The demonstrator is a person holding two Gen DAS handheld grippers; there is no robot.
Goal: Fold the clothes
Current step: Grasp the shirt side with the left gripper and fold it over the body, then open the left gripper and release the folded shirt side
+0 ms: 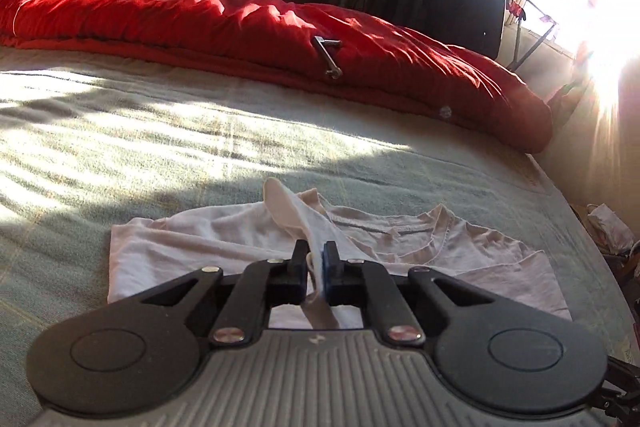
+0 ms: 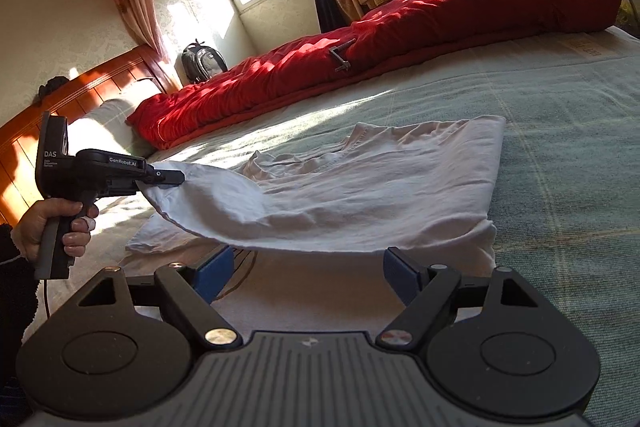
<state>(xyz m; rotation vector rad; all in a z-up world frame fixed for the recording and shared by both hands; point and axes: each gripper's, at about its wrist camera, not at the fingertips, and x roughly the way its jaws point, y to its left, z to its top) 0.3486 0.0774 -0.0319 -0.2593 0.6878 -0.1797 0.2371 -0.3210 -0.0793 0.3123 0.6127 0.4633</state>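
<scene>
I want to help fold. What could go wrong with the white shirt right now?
The left gripper pinches only a small bit of the white shirt, so the cloth might slip out as it lifts. The right gripper is open and holds nothing, so the raised side sags and may fold crooked. The shirt already has wrinkles, which a fold could press in.

Black grippers [image 1: 316,259], blue pads [image 2: 400,269], silver screws, dark sleeve [image 2: 16,291] (fuzzy cuff)

"DAS", "GenRobot.AI" on left claw [image 2: 178,179]
</scene>
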